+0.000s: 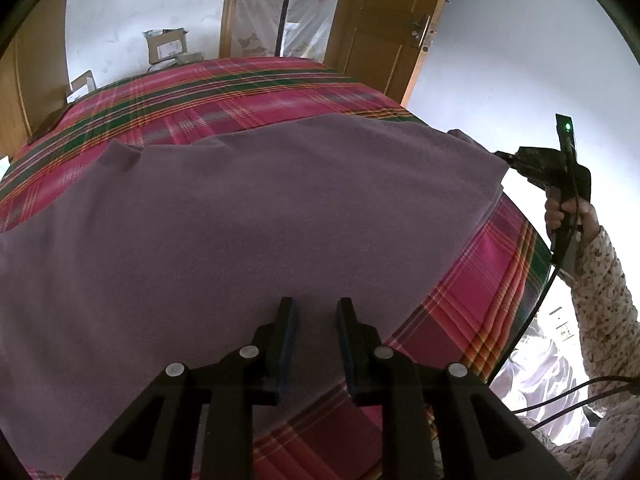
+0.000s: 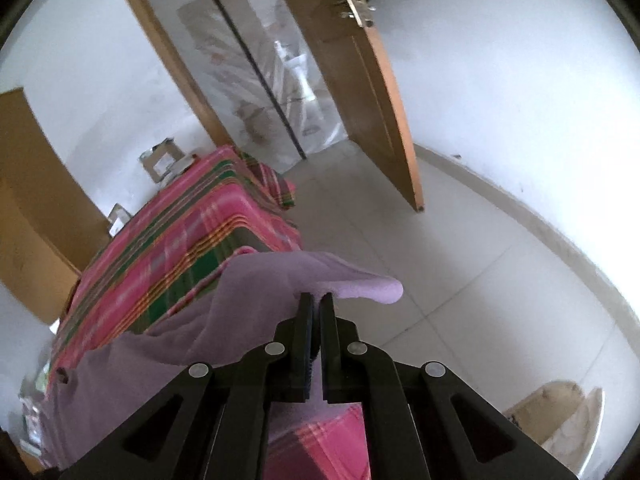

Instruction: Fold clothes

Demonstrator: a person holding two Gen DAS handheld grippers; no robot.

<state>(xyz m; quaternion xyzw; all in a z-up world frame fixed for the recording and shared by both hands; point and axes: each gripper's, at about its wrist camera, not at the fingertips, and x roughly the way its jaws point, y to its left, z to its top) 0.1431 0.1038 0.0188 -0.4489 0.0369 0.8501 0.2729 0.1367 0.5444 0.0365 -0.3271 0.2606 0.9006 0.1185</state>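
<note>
A purple garment is spread over the bed, reaching its right edge. Its corner there is pinched and lifted by the right gripper, jaws closed on the cloth. The left gripper hovers parted above the near hem. A fold seems under way; next, the lifted corner would be carried across.

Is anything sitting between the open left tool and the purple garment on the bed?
Nothing visible. The left tool hangs open right over the purple garment, bare cloth beneath it. The right tool already pinches the garment's edge off the plaid bedspread.
</note>
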